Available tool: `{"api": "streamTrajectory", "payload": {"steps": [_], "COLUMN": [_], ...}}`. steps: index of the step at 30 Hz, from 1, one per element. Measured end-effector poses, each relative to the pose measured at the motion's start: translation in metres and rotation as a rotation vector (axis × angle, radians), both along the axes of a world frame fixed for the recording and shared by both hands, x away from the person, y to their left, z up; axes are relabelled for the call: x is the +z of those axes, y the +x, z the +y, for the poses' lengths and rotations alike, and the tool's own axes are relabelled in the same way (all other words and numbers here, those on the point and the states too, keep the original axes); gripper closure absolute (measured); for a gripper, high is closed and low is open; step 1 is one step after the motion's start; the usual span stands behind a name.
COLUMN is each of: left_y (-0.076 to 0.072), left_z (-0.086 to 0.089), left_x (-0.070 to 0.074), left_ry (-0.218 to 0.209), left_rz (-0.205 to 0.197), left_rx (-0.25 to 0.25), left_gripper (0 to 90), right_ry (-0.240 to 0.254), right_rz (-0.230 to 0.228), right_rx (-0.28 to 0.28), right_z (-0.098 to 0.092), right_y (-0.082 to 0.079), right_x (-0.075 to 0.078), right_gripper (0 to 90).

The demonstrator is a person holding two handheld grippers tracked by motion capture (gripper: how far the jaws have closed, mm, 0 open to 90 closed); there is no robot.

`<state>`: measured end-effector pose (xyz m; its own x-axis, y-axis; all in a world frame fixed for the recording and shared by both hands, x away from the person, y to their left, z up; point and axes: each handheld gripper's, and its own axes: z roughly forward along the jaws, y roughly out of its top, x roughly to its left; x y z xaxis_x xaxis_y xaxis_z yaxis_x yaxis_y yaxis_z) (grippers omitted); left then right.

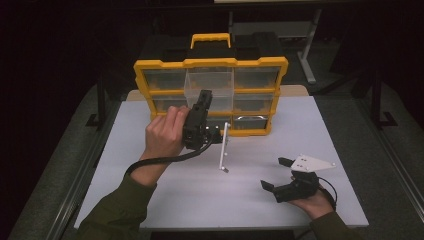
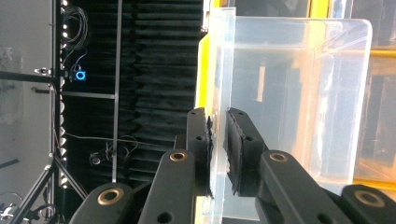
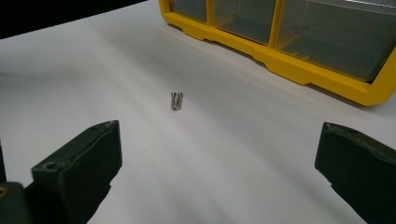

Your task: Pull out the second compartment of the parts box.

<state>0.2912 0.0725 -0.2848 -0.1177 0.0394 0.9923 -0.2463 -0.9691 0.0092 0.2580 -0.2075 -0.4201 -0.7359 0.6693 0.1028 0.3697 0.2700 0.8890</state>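
A clear plastic drawer (image 1: 209, 82) juts from the top middle slot of the yellow-framed organiser cabinet (image 1: 210, 63), its front wall pinched by the left gripper (image 2: 217, 154). The right gripper (image 1: 277, 172) rests wide open near small metal screws (image 3: 176, 100) on the white table (image 1: 200, 195).

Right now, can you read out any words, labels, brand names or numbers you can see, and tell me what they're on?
No readable text:
Yellow organizer: no label or brand visible.
Clear drawer: plain, unmarked.
Left gripper, right gripper: no markings legible.
Small screws: too small to tell.
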Motion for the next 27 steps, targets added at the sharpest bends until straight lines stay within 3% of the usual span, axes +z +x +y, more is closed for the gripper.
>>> {"api": "streamTrajectory", "payload": {"steps": [8, 15, 27], "left_y": [0.000, 0.001, -0.007], "left_z": [0.000, 0.003, 0.004], "left_x": [0.001, 0.000, -0.010], "left_ry": [-0.019, -0.051, -0.065], "left_rz": [0.015, 0.027, 0.050], "left_rx": [0.003, 0.000, -0.009], "left_gripper": [78.4, 66.8, 51.3], "right_ry": [-0.001, -0.002, -0.004], "right_rz": [0.001, 0.001, 0.002], "right_rx": [0.001, 0.001, 0.001], "right_z": [0.000, 0.000, 0.000], "right_y": [0.000, 0.000, 0.000], "right_x": [0.000, 0.000, 0.000], "right_gripper": [0.0, 0.0, 0.0]}}
